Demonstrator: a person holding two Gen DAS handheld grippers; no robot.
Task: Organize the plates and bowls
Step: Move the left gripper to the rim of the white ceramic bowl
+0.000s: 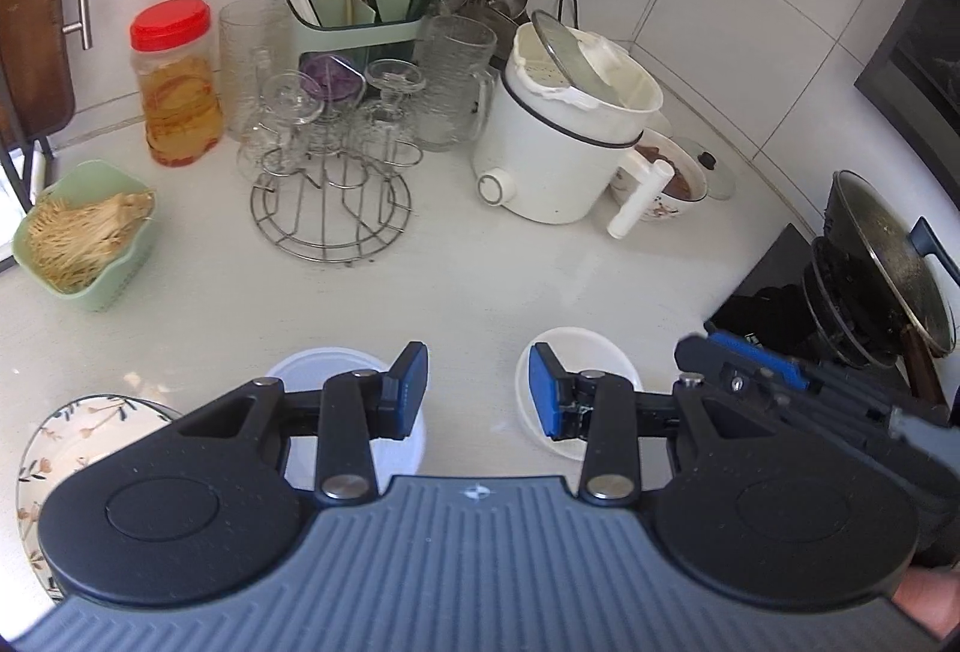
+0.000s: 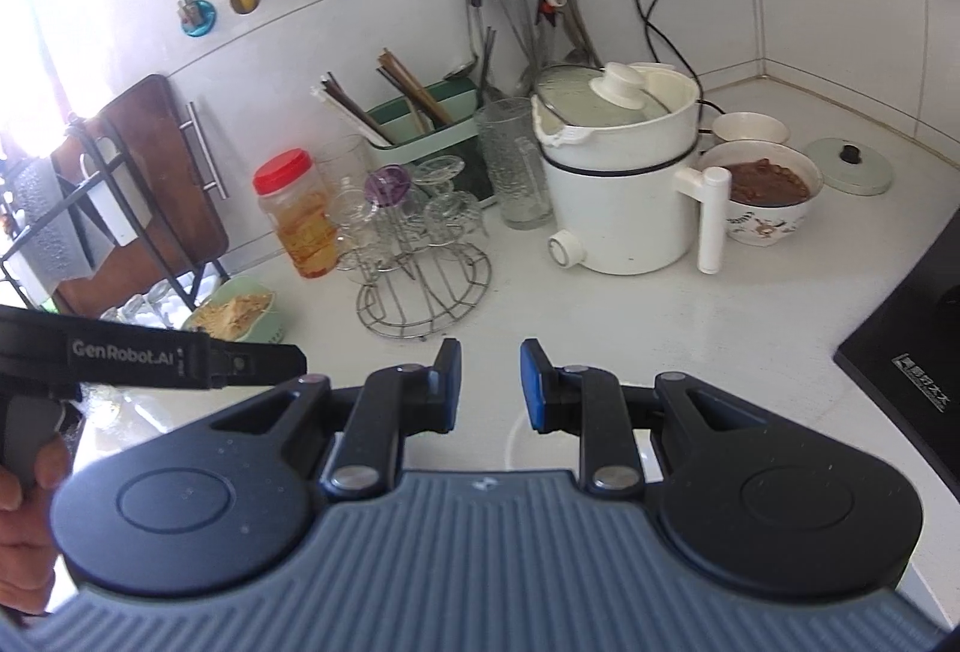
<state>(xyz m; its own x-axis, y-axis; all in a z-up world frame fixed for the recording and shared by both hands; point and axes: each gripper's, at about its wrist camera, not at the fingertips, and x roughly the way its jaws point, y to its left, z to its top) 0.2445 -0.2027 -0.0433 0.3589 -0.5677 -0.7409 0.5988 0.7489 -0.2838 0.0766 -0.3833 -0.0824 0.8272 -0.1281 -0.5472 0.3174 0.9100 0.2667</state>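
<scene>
**Both hand-held grippers empty over the table, bowls below**

Left hand-held gripper (image 1: 478,391) hangs over the white table (image 1: 468,280), jaws parted, nothing between the blue pads, released. Under its left finger sits a white bowl (image 1: 318,370), partly hidden by the linkage. Under its right finger sits a second white bowl (image 1: 576,352), also on the table, apart from the first. At far lower left a floral-patterned plate (image 1: 66,436) lies at the table edge, just beside the first bowl.

Right hand-held gripper (image 2: 491,385) has its jaws parted by a narrower gap, nothing gripped, released. A white rim shows below its fingers, mostly hidden; cannot tell which bowl it is. In the left wrist view its tip shows at the right edge, near the second bowl, not touching it.

Further back: white electric pot (image 1: 558,135) with tilted lid, a patterned bowl of brown food (image 2: 765,199) just beside its handle, wire glass rack (image 1: 333,184), red-lidded jar (image 1: 174,81), green utensil holder (image 1: 354,15), green basket (image 1: 84,238). Wok (image 1: 888,268) on the stove at right.
</scene>
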